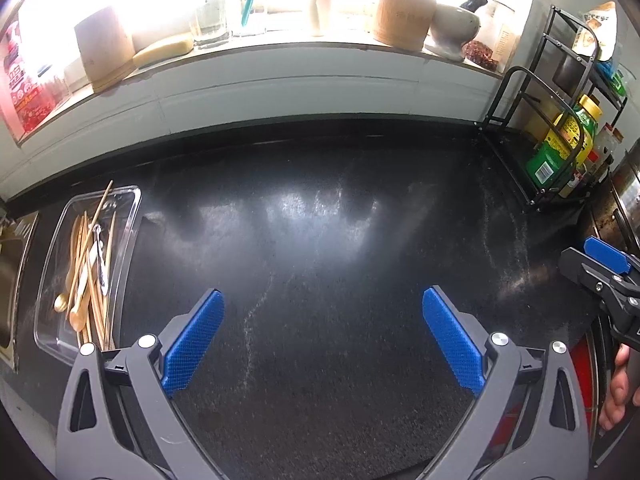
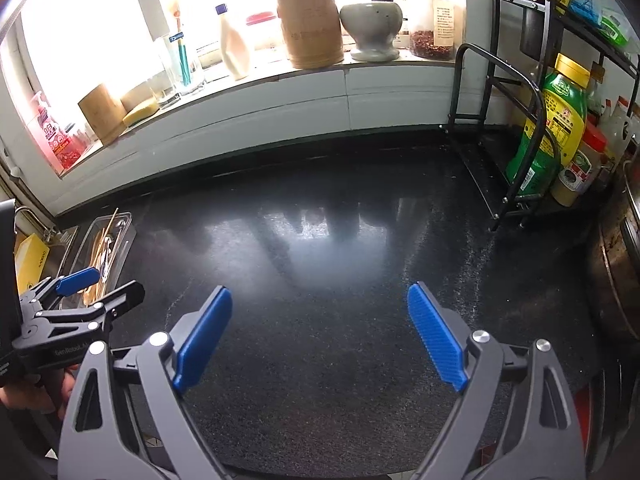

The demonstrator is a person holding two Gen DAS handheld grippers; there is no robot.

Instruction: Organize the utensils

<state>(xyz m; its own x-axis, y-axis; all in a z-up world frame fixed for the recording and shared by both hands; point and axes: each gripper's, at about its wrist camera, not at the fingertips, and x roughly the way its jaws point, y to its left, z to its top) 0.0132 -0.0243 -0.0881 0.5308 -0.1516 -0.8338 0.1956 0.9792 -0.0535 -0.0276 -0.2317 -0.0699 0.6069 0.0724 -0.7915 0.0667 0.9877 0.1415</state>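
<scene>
A clear plastic tray (image 1: 132,200) lies on the black counter at the left and holds several wooden chopsticks and spoons (image 1: 86,276) plus a metal utensil. It also shows in the right wrist view (image 2: 124,220). My left gripper (image 1: 322,300) is open and empty over the bare counter, to the right of the tray. My right gripper (image 2: 320,296) is open and empty over the counter middle. The right gripper shows at the right edge of the left wrist view (image 1: 600,268); the left gripper shows at the left of the right wrist view (image 2: 96,284).
A black wire rack (image 2: 520,128) with a green bottle (image 2: 556,120) and jars stands at the right. The windowsill holds a bamboo holder (image 2: 312,28), mortar (image 2: 372,28), glasses and bottles. A sink (image 1: 8,272) lies left of the tray.
</scene>
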